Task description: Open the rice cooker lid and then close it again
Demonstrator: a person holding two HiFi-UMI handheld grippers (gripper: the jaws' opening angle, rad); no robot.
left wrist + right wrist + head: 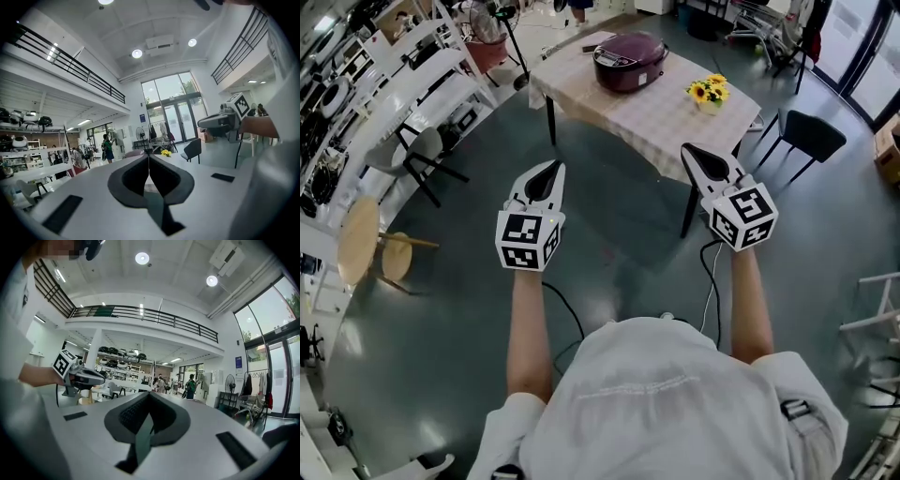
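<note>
Head view: closed rice cooker

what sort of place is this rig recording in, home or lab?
Probably a big open lab or workshop hall, not a home: a railed mezzanine, racks of equipment, tall glass doors, and a rice cooker staged on one clothed table.

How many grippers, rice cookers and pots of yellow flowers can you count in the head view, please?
grippers: 2, the left gripper and the right gripper
rice cooker: 1
pot of yellow flowers: 1
total: 4
</note>
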